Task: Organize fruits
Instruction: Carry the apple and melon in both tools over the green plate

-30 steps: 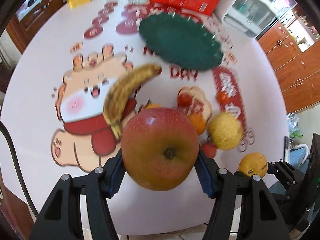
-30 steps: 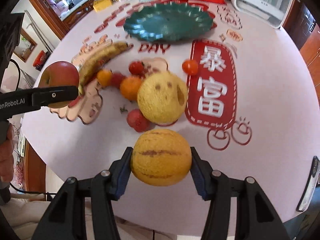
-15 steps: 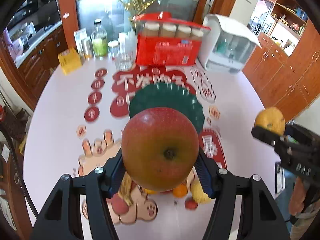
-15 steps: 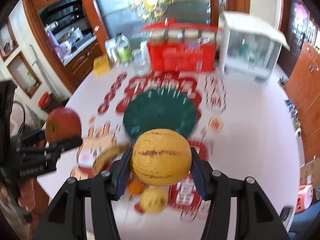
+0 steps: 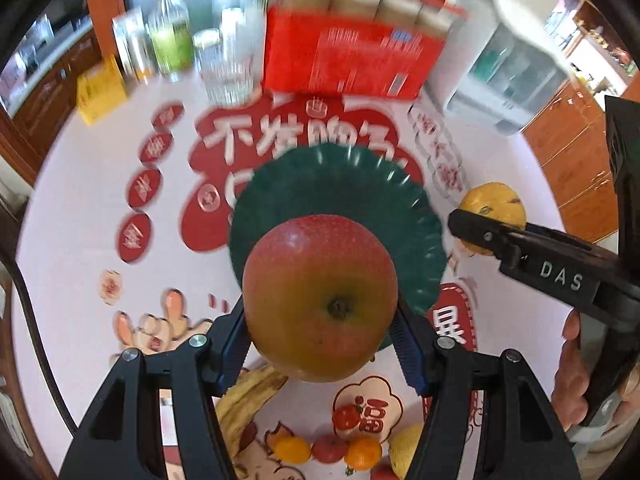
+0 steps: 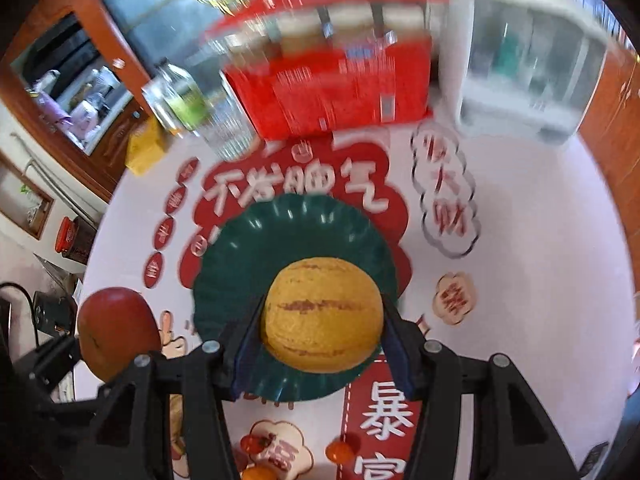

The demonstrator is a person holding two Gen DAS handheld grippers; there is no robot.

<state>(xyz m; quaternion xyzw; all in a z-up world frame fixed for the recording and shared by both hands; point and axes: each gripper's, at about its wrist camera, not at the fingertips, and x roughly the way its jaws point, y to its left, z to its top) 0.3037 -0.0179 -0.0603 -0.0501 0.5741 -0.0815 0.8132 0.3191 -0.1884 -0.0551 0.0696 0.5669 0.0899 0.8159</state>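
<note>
My left gripper (image 5: 320, 344) is shut on a red apple (image 5: 320, 300) and holds it in the air in front of the green plate (image 5: 320, 188). My right gripper (image 6: 320, 340) is shut on a yellow striped melon (image 6: 322, 316) above the near half of the green plate (image 6: 256, 248). The melon (image 5: 494, 204) and right gripper also show at the right of the left wrist view. The apple (image 6: 116, 328) shows at the left of the right wrist view. A banana (image 5: 244, 400), small tomatoes (image 5: 346, 416), oranges (image 5: 362, 454) and a yellow fruit (image 5: 404, 448) lie on the table below.
A red box (image 5: 352, 56), a glass (image 5: 226, 68), bottles (image 5: 168, 40), a yellow pack (image 5: 100, 88) and a clear appliance (image 5: 508, 68) stand at the back of the round table (image 5: 88, 208). A hand (image 5: 572, 368) holds the right gripper.
Both grippers have moved forward and closer to the green plate with their fruit. The right gripper has come close beside the left one.
</note>
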